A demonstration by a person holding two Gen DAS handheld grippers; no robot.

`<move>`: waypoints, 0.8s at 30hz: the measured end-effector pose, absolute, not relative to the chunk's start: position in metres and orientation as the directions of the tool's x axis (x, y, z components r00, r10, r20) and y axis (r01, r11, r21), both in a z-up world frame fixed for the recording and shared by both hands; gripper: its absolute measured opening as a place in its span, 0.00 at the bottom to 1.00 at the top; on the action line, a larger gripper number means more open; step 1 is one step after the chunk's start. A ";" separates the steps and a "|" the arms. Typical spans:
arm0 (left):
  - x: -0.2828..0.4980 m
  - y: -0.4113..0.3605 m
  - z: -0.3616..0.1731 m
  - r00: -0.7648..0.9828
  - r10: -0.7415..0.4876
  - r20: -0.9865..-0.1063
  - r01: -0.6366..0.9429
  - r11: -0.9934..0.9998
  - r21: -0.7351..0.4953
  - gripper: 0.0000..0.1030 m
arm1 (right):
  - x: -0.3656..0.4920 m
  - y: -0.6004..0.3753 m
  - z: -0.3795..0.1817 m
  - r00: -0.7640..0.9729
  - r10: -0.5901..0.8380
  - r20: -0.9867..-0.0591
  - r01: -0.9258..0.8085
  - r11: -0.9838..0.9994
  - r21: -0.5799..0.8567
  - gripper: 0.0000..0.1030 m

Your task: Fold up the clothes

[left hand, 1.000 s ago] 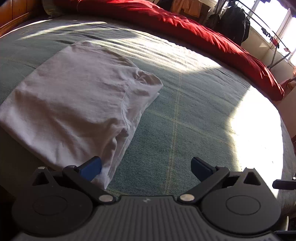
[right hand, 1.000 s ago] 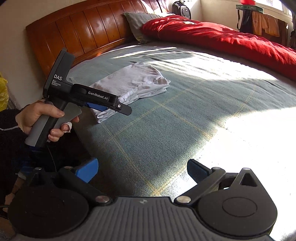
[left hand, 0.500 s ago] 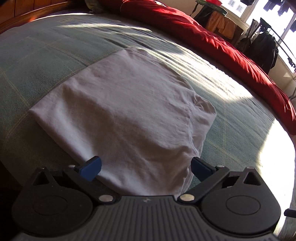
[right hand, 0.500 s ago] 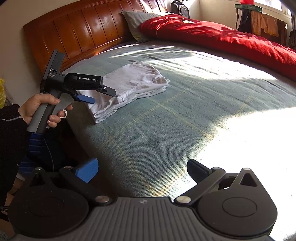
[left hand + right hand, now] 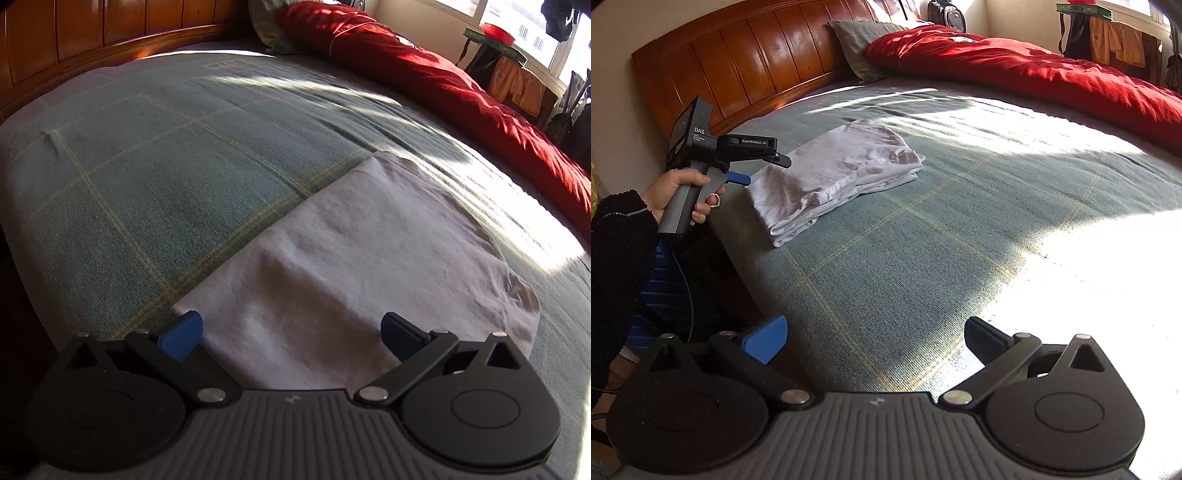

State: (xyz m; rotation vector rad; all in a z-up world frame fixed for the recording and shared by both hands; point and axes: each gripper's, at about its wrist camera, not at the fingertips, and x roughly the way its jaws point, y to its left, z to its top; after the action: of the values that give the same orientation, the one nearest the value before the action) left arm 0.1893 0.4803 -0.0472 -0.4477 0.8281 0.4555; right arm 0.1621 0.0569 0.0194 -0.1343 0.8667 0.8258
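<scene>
Swinging leftward since the earlier frames, the left claw (image 5: 291,334) now has the folded white cotton garment (image 5: 354,266) spreading ahead and to its right, where before the cloth lay ahead and to its left; the near corner sits just by its blue left fingertip (image 5: 181,334). Its jaws stand wide apart, holding nothing. The right claw (image 5: 875,339) is likewise spread and empty, well back from the garment, which lies far ahead and to its left on the green checked bedspread (image 5: 923,258).

The garment already lies as a flat, layered rectangle, its stacked edges visible in the right wrist view; whether more folds are wanted cannot be told. It looks light, limp and thin, so layers would likely slide apart or sag if lifted by one point. Pinching through all layers at a near corner seems the safest hold.
</scene>
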 end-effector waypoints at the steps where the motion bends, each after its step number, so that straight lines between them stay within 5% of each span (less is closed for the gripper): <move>1: 0.191 0.483 -0.049 0.585 0.218 -0.781 -0.557 0.808 -0.192 0.99 | 0.163 0.055 0.020 0.370 0.586 -0.721 -0.689 0.694 0.211 1.00; 17: 0.152 0.342 -0.015 0.734 -0.087 -0.673 -0.198 0.921 -0.335 0.99 | 0.153 0.056 0.027 0.374 0.591 -0.715 -0.701 0.685 0.200 1.00; 24: 0.145 0.321 -0.031 0.702 -0.075 -0.708 -0.191 0.938 -0.288 0.99 | 0.147 0.048 0.035 0.408 0.581 -0.704 -0.697 0.696 0.171 1.00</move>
State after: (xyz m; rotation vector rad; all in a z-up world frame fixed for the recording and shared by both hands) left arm 0.1448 0.3213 -0.0307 -0.3565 0.7947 0.0661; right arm 0.1471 0.0485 0.0351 -0.1588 0.8194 0.8098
